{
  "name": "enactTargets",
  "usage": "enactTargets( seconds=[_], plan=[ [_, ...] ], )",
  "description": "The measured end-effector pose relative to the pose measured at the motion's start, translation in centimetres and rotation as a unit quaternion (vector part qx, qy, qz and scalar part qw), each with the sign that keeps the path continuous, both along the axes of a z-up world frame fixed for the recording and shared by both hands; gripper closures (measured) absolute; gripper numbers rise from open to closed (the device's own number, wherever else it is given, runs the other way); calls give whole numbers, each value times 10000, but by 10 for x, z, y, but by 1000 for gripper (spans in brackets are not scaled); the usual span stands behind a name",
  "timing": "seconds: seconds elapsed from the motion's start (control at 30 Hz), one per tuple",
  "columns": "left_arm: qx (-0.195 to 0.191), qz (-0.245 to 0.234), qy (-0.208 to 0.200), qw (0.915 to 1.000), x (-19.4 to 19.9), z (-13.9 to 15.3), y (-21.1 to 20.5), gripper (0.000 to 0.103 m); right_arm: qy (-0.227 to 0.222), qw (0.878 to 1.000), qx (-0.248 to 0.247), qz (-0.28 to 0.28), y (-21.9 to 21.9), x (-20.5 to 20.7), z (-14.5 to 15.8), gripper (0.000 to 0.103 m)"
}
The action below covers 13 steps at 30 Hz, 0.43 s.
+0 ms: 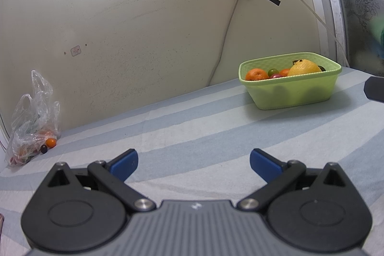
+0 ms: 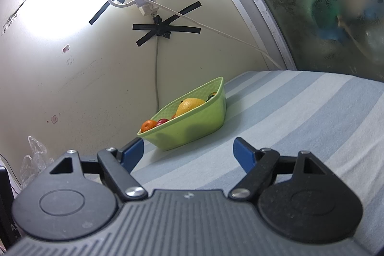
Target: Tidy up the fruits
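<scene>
Both grippers, left (image 1: 194,161) and right (image 2: 189,151), gaped wide and empty; loose fruit (image 1: 51,142) by the bag (image 1: 33,121) lay far left, nearer the left one, basket (image 1: 291,94) right.

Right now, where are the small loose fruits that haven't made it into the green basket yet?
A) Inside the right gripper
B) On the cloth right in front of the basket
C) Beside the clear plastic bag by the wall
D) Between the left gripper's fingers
C: a small orange fruit and a dark one lie at the foot of the plastic bag by the wall, far from the green basket; the left gripper and right gripper are both open and empty.
</scene>
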<state>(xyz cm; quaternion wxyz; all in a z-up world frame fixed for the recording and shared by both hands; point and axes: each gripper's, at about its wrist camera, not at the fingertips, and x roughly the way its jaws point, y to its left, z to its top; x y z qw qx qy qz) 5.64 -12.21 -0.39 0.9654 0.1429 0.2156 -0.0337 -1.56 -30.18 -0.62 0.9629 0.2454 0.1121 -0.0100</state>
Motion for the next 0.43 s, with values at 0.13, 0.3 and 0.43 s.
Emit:
enactTargets(
  seconds=[0.13,0.3,0.43],
  plan=[
    [-2,-3,0,10000,0,0,0,0,-1,10000,1,2,0,0,0,20],
    [5,-58,-44,10000,-3,1,0,0,1,10000,-2,4,0,0,0,20],
    [-4,-48,27,10000,1,0,2,0,8,10000,-1,1,0,0,0,20]
  ],
)
